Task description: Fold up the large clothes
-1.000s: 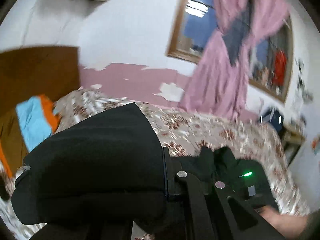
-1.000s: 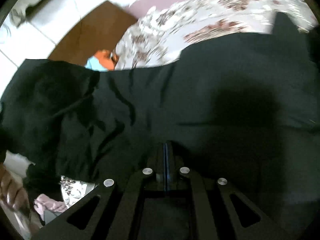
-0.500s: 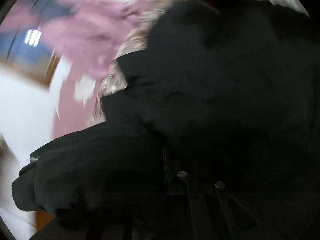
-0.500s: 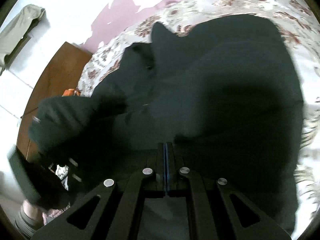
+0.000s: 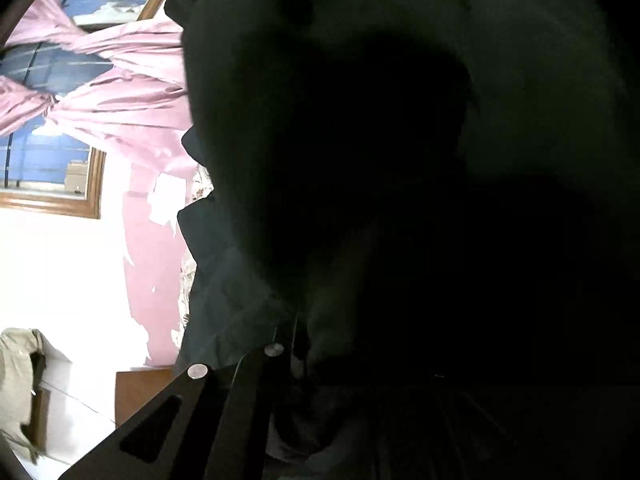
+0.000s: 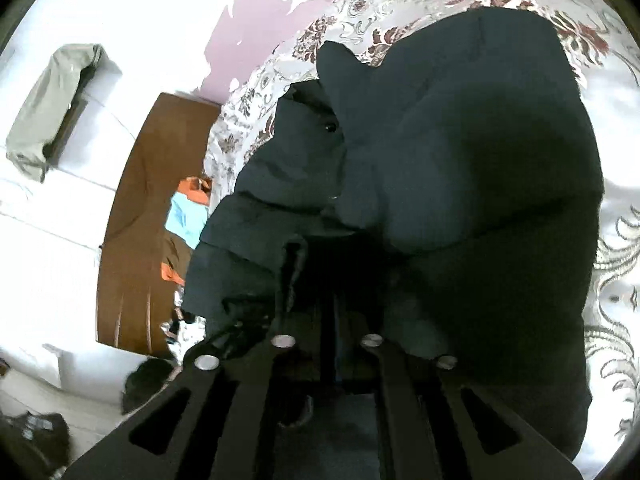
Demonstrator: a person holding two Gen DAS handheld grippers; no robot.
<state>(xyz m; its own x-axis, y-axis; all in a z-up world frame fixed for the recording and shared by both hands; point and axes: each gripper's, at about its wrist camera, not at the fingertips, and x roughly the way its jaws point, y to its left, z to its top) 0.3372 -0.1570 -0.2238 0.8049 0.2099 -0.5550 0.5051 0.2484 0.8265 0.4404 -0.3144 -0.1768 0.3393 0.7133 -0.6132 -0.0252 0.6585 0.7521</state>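
Observation:
A large black garment (image 6: 460,184) lies bunched and partly folded on the floral bedspread (image 6: 400,8). In the left wrist view the same black garment (image 5: 400,200) fills nearly the whole frame. My right gripper (image 6: 328,304) is shut on a fold of the black garment, low over the bed. My left gripper (image 5: 296,328) is buried in the dark cloth, its fingers close together with fabric between them. Its right finger is hidden in shadow.
A wooden headboard (image 6: 152,220) stands at the bed's left end, with blue and orange cloth (image 6: 188,216) beside it. A pink curtain (image 5: 112,92) hangs over a wood-framed window (image 5: 48,184). A beige cloth (image 6: 52,104) hangs on the white wall.
Both grippers have swung down toward the bed with the black garment. It went from hanging stretched between them to lying folded over itself on the bedspread. The left view has rolled sideways.

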